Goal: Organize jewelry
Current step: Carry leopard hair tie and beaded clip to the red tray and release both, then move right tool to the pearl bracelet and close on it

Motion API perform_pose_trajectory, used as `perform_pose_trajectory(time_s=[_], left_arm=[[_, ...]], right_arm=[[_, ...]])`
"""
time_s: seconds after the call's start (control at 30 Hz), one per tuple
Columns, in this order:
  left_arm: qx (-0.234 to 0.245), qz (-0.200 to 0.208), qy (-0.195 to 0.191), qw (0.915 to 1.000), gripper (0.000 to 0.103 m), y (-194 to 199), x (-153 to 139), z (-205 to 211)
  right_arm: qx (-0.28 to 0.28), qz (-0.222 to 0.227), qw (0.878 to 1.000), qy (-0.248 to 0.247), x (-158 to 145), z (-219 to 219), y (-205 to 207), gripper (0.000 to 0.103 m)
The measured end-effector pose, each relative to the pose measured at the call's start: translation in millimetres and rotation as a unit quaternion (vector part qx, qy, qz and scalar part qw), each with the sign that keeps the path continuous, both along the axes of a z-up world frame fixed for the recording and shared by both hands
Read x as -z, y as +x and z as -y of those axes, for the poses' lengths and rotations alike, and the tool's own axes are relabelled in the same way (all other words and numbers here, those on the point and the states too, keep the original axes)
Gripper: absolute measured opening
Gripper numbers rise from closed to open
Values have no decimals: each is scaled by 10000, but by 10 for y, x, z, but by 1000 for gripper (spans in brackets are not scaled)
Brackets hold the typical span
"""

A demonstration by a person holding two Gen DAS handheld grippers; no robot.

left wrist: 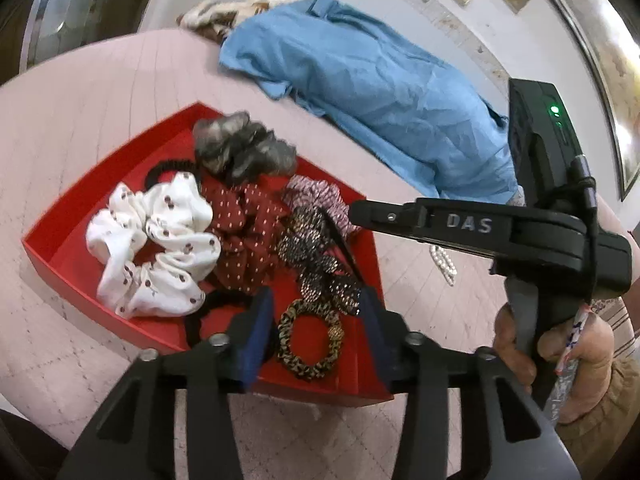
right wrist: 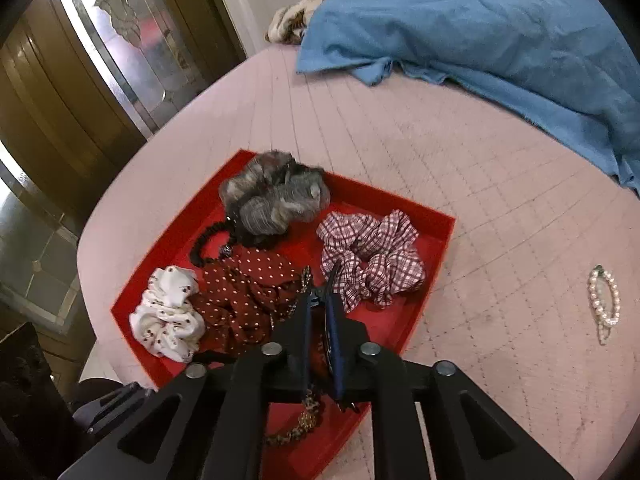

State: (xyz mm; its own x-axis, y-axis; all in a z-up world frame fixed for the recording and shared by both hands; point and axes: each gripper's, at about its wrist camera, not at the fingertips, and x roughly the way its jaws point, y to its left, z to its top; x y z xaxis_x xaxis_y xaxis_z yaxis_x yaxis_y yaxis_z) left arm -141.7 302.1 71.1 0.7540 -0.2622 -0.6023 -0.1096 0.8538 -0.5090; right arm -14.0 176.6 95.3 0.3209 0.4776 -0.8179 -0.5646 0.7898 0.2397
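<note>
A red tray (left wrist: 60, 252) (right wrist: 436, 224) on the pink bed holds several scrunchies: white cherry-print (left wrist: 152, 248) (right wrist: 168, 316), dark red dotted (left wrist: 244, 232) (right wrist: 244, 292), grey (left wrist: 240, 148) (right wrist: 272, 196), checked (right wrist: 372, 260) (left wrist: 320, 196), a dark gold-dotted one (left wrist: 316, 264) and a leopard hair tie (left wrist: 310, 344). My left gripper (left wrist: 316, 332) is open, low over the tray's near edge around the leopard tie. My right gripper (right wrist: 320, 308) is shut on the dark gold-dotted scrunchie above the tray; it also shows in the left wrist view (left wrist: 354, 214). A pearl bracelet (right wrist: 604, 300) (left wrist: 442, 262) lies on the bed, right of the tray.
A blue cloth (left wrist: 360, 80) (right wrist: 500, 20) lies crumpled at the far side of the bed, with a patterned fabric (left wrist: 224, 12) behind it. A wooden door with glass (right wrist: 80, 80) stands to the left of the bed.
</note>
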Motion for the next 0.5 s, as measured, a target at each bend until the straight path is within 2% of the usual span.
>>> perform_pose_trajectory(time_s=[0.1,0.33,0.5], left_arm=[[-53,63,179,9998,53,-27,-32,26],[-153,21,471,9988,56,-18,-22,75],[-189,-65,795,9966,57,5,-4,151]], right_arm=[[46,91,9999,115,-98,108,-52,26],[229,127,9992,294,-198,650,-278,27],[662,215,9973,248,-155,1207,-426,35]])
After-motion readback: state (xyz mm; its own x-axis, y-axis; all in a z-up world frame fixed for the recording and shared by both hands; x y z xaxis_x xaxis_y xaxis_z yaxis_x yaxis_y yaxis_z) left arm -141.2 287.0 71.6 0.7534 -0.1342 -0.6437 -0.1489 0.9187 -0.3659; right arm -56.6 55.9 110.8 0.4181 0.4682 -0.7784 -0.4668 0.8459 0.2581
